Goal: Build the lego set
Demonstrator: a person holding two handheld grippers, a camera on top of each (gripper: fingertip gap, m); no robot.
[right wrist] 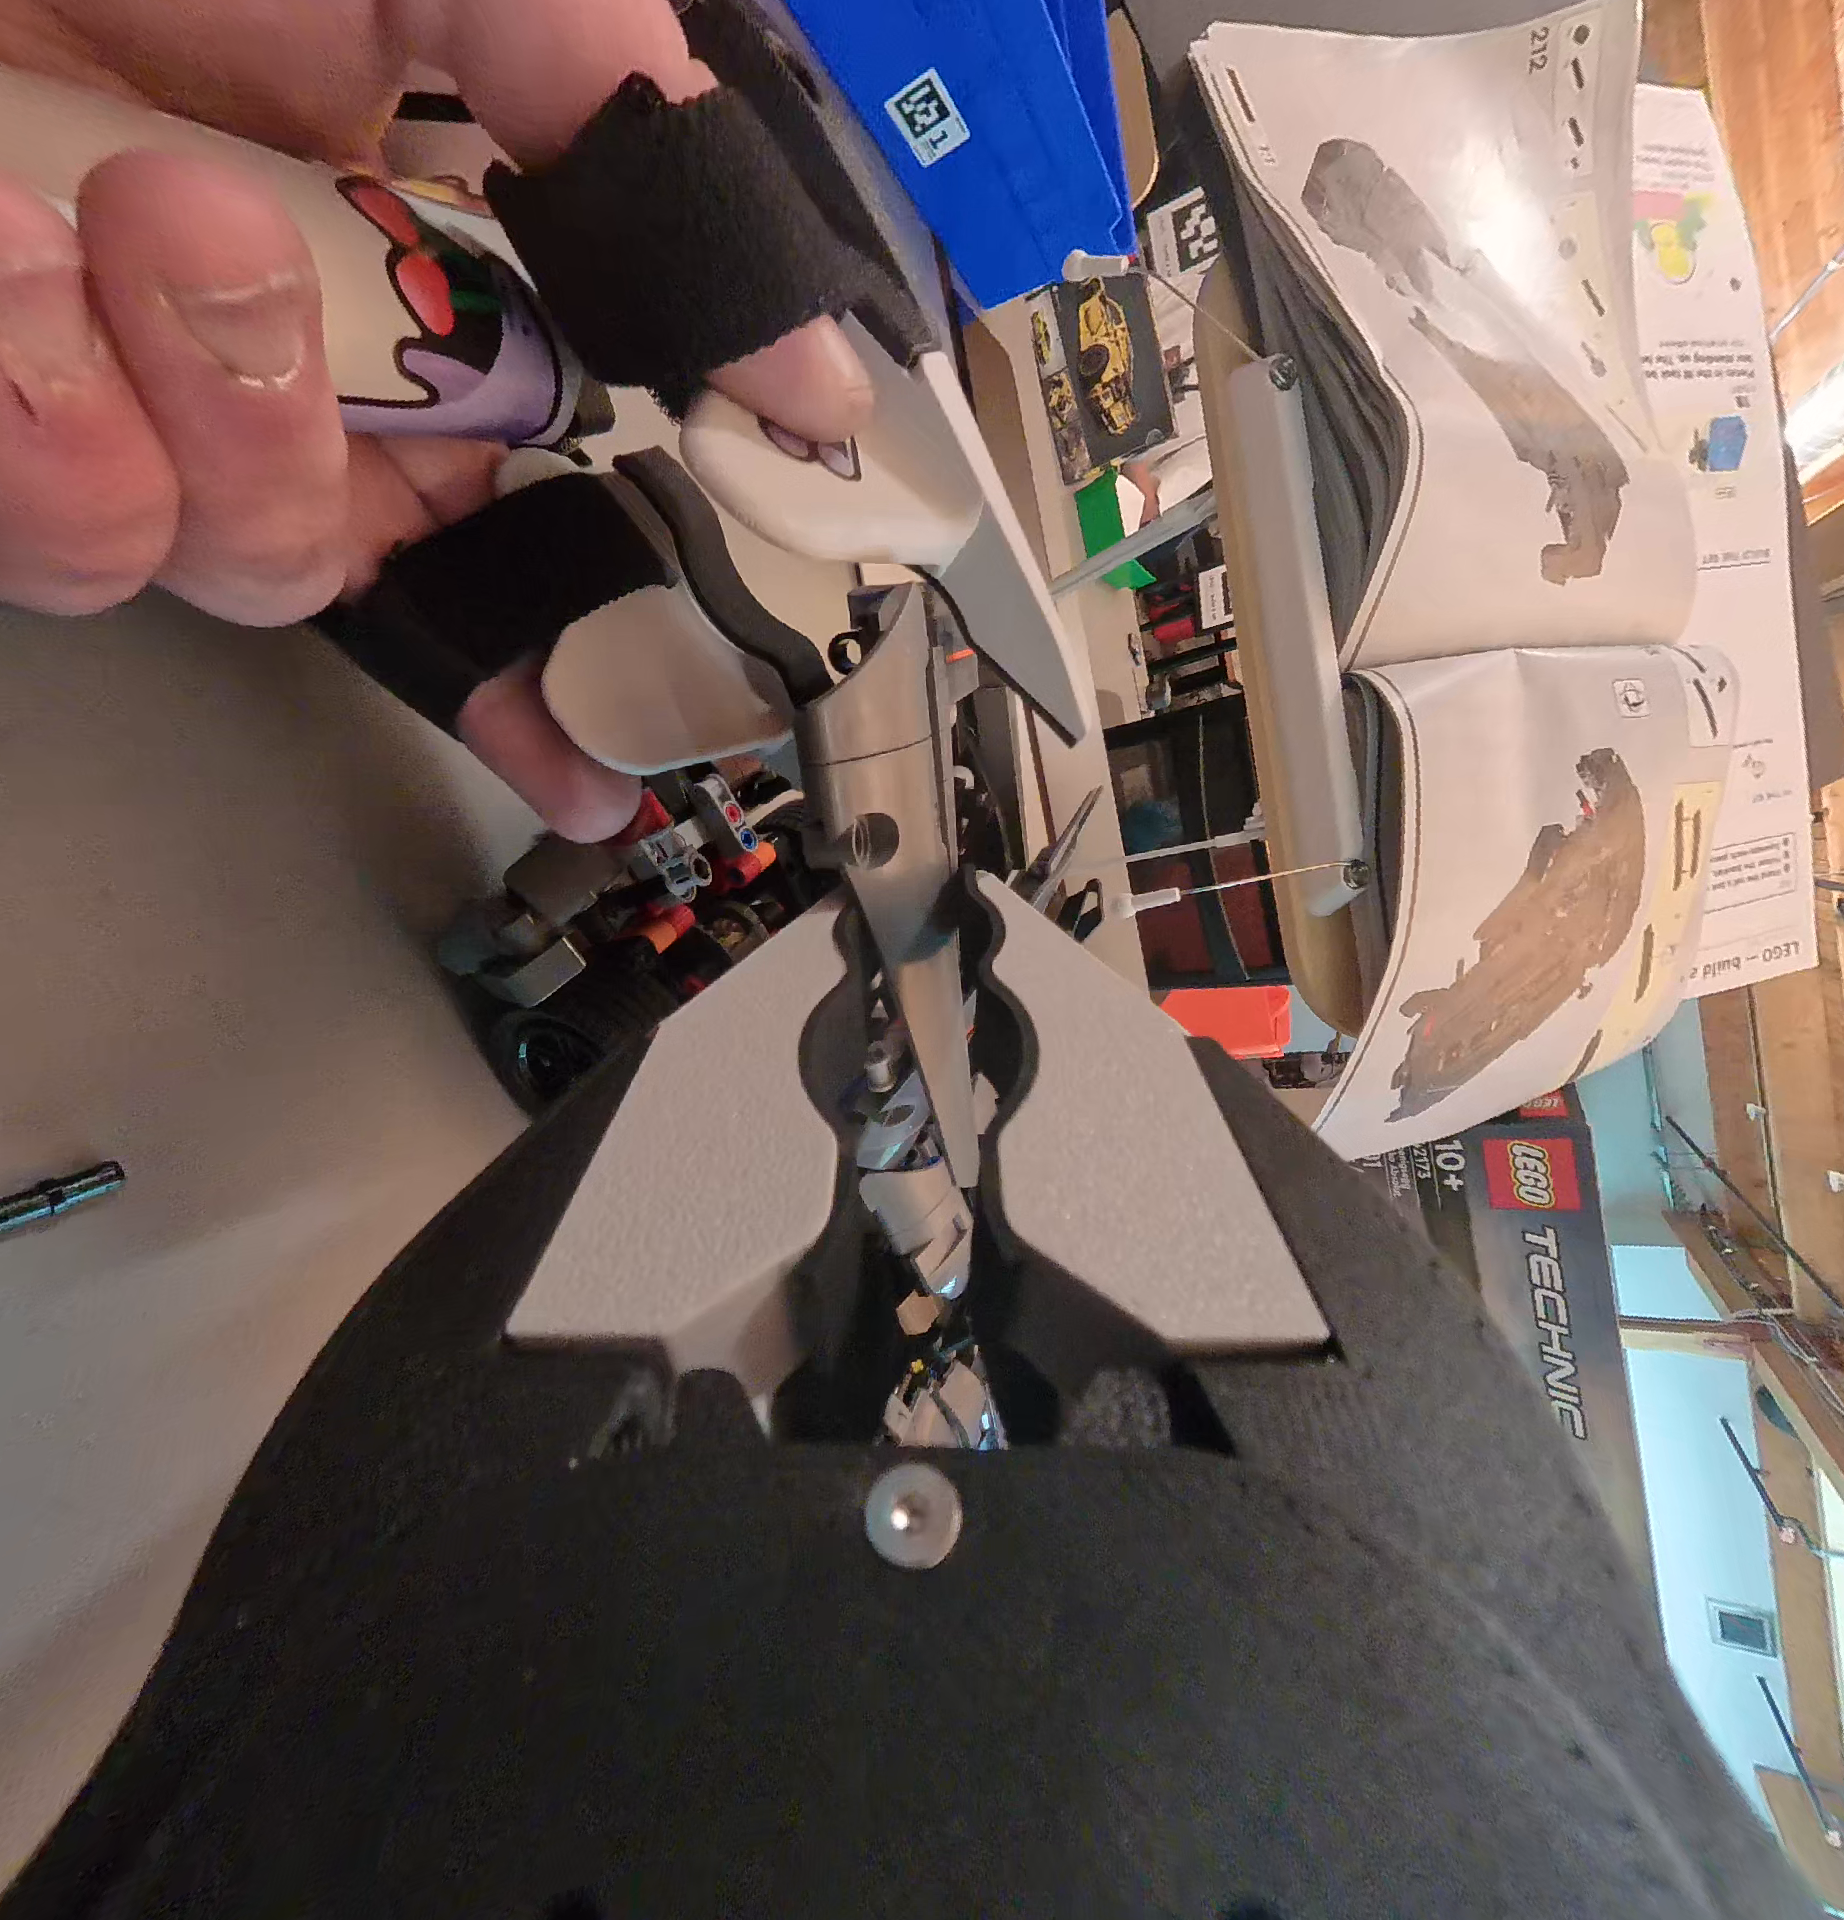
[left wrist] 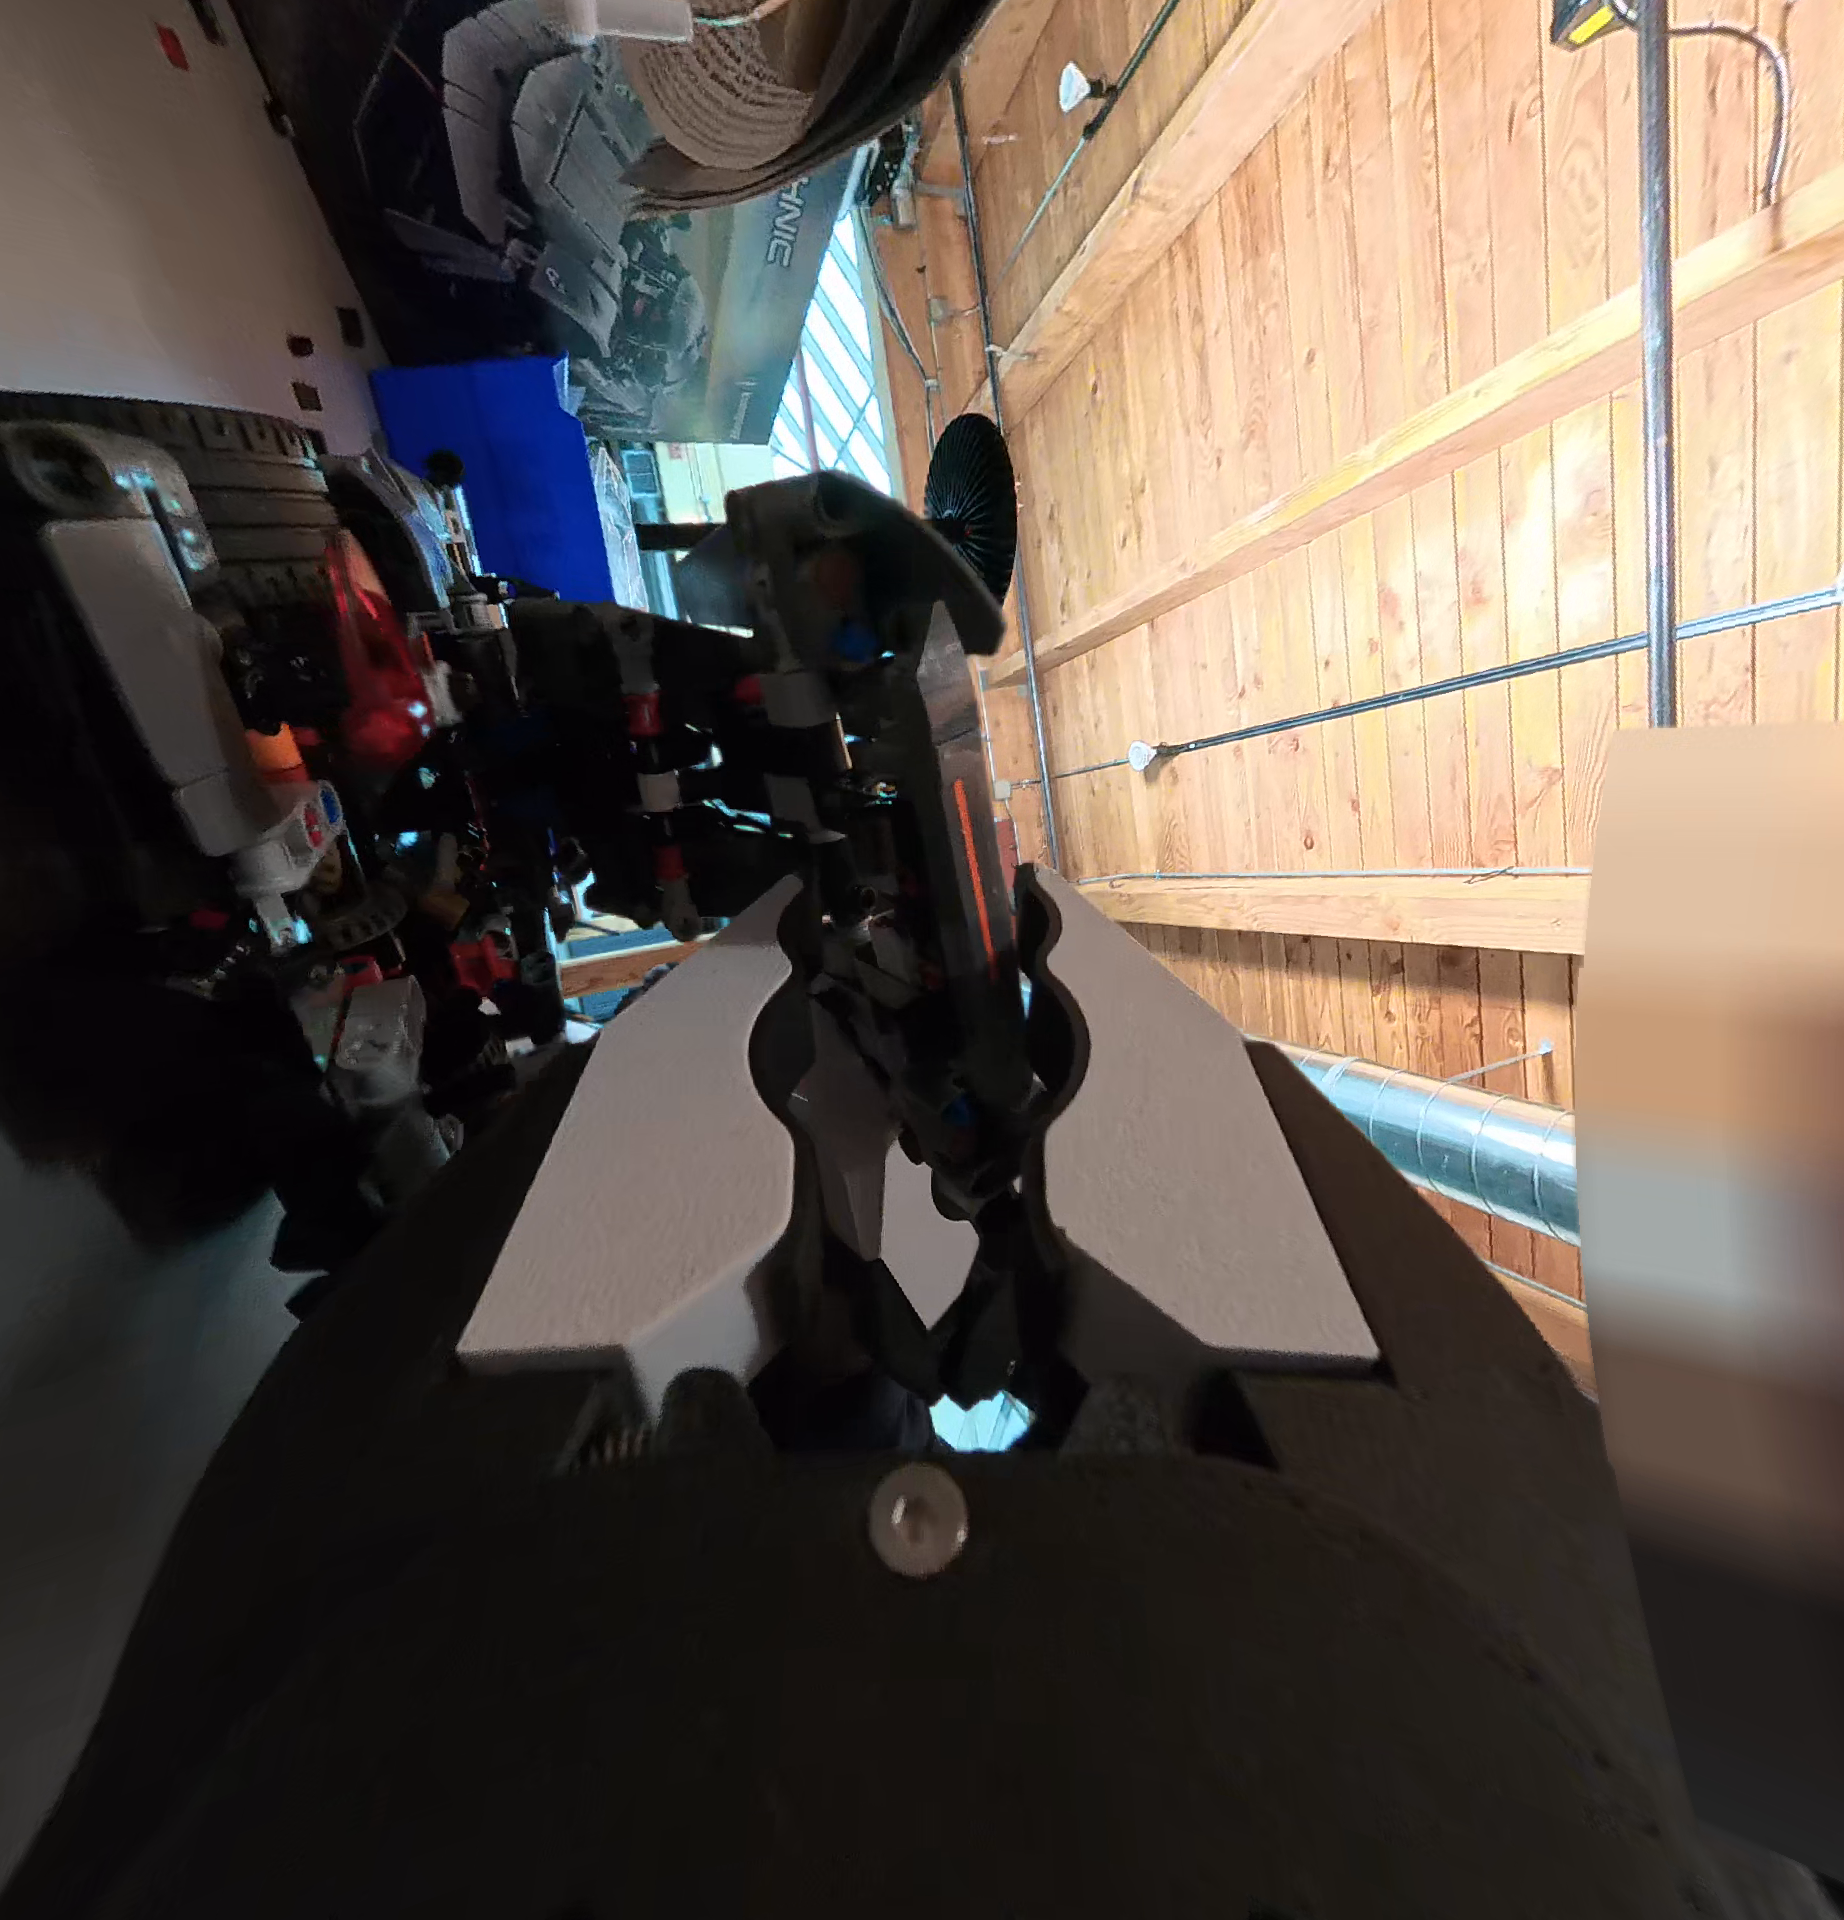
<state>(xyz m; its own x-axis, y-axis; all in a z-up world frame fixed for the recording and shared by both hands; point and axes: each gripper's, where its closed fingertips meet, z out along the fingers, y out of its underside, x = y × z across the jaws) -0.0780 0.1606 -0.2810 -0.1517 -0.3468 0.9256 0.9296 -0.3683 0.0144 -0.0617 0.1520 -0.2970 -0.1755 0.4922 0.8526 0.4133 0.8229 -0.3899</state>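
Note:
The partly built Lego car model [left wrist: 274, 727] is dark, with a tyre, a red rear light and grey panels. In the left wrist view my left gripper [left wrist: 913, 894] is shut on a grey and black body panel [left wrist: 897, 665] that sticks out from the model. In the right wrist view my right gripper [right wrist: 913, 904] is shut on the grey panel [right wrist: 876, 748] of the same model [right wrist: 627, 914]. The left gripper [right wrist: 897, 644], held by a hand [right wrist: 170, 364], clamps the same panel just beyond my right fingertips. A loose black axle [right wrist: 45, 1200] lies apart on the table.
An open instruction booklet [right wrist: 1500, 520] stands on a holder at the right. The Lego box [right wrist: 1541, 1278] is behind it, and also shows in the left wrist view [left wrist: 627, 260]. A blue bin [right wrist: 1001, 135] stands beyond the hand. The white table [right wrist: 170, 935] lies to the left. The tips of both grippers are at nearly the same place. Both grippers' tips are roughly 15 cm from the loose black axle [right wrist: 45, 1200].

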